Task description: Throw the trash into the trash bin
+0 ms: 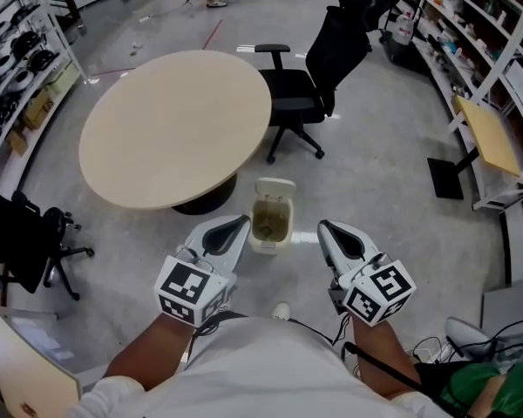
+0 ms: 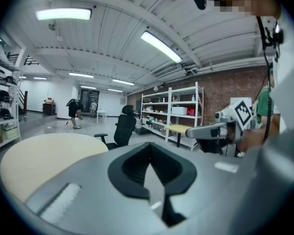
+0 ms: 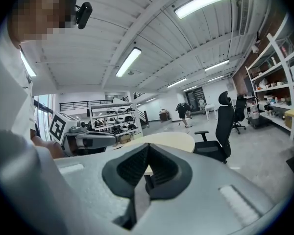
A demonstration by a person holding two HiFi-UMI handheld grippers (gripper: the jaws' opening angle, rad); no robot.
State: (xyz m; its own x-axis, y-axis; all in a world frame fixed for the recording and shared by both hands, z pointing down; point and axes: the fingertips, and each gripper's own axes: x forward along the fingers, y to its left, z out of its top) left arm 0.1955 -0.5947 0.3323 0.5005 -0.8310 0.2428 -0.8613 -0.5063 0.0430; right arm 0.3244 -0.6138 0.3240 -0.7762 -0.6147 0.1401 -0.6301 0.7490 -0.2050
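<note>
Closest in, the left tongs (image 1: 239, 222) and the right tongs (image 1: 323, 227) are both sitting pressed together, carrying nothing. Just ahead, between their tips, the trash bin (image 1: 270, 246) is standing on the floor (image 1: 375, 172) with its lid (image 1: 275, 186) tipped back, and what seems to be brownish trash (image 1: 271, 221) is lying inside. Farther off, the round tabletop (image 1: 174, 129) is showing bare, an office chair (image 1: 318, 77) beside it. By this, the throwing is looking finished, and I am seeing nothing else waiting to be binned.

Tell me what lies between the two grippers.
The open trash bin, on the floor below, shows between the left gripper and right gripper in the head view.
</note>
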